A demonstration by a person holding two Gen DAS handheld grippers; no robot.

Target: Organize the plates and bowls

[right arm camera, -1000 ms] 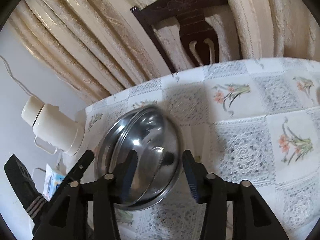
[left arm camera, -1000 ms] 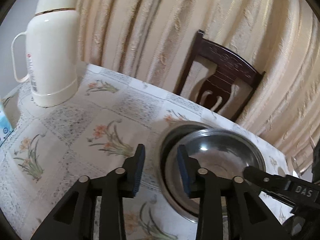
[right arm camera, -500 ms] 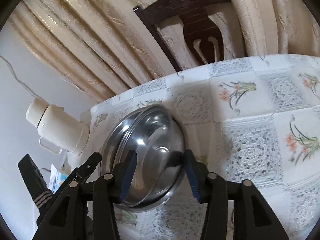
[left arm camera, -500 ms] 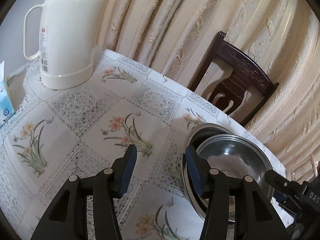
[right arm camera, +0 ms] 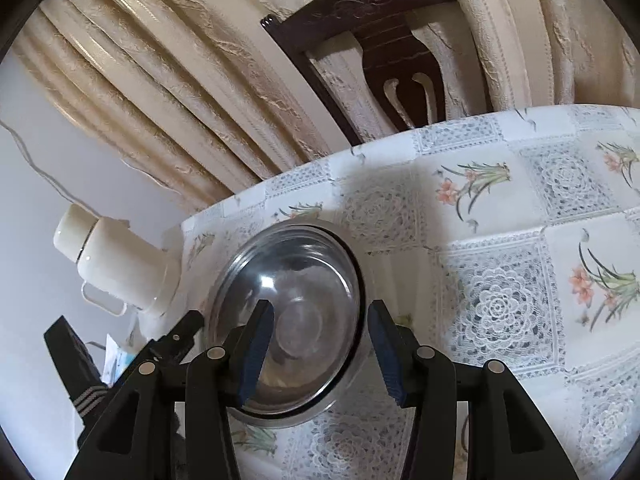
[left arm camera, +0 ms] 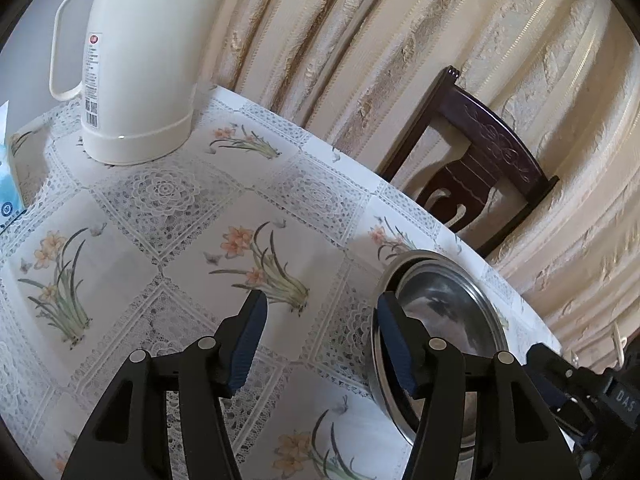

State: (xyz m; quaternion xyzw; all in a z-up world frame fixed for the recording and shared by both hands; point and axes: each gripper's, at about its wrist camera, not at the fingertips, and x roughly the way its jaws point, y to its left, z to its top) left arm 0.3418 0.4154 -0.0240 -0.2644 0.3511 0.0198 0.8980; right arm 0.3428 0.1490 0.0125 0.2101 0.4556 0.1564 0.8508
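Observation:
Two steel bowls (right arm camera: pixel 304 280) sit nested on the flowered tablecloth (right arm camera: pixel 500 300), the inner one slightly off-centre. My right gripper (right arm camera: pixel 320 308) hovers open over them: its left finger hangs above the inner bowl, its right finger just past the right rim. In the left wrist view the bowls (left arm camera: pixel 448 312) lie at the lower right. My left gripper (left arm camera: pixel 320 304) is open above bare cloth, and its right finger stands beside the bowls' left rim. Neither gripper holds anything.
A cream thermos jug (left arm camera: pixel 140 60) stands at the table's far left corner, with a blue tissue pack (left arm camera: pixel 8 184) at the left edge. A dark wooden chair (left arm camera: pixel 480 172) and beige curtains (left arm camera: pixel 360 40) back the table.
My left gripper has opened wider and drawn back to the left, off the bowls' rim it straddled. The right gripper has stayed open and settled more squarely over the bowls.

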